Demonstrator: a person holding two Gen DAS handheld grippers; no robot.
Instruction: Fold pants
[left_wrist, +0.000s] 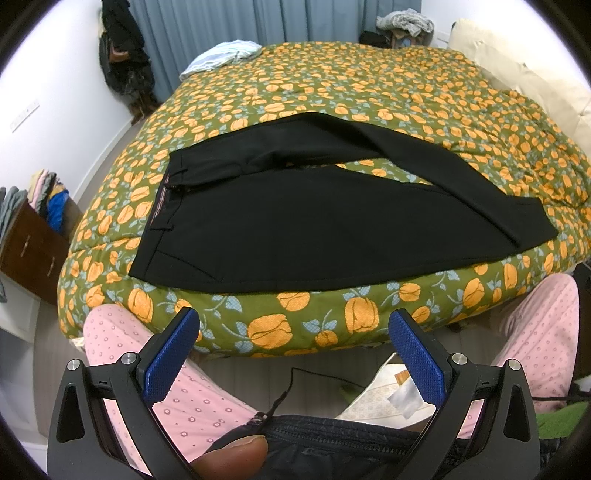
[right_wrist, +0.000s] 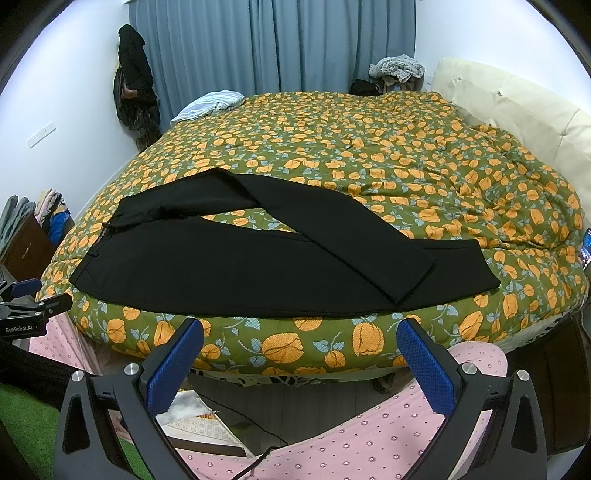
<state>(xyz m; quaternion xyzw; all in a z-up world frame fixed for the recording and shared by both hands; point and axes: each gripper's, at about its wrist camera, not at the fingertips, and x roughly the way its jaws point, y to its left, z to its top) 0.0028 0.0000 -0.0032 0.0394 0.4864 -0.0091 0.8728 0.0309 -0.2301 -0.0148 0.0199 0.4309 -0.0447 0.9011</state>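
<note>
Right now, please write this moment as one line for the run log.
stage: before first grasp | left tongs: open, empty | right tongs: open, empty | black pants: flat on floral bedspread, legs crossing at hems

Matt black cloth pants (left_wrist: 332, 221) on a quilted floral bedspread (left_wrist: 369, 92).

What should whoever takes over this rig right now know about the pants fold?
Left gripper: open, empty, held off the near bed edge.
Right gripper: open, empty, also short of the bed.
Black pants lie on the floral quilt, waistband at left, hems at right.
Done: far leg lies diagonally over the near leg, not lined up.
Left: align the legs, then fold lengthwise.
</note>
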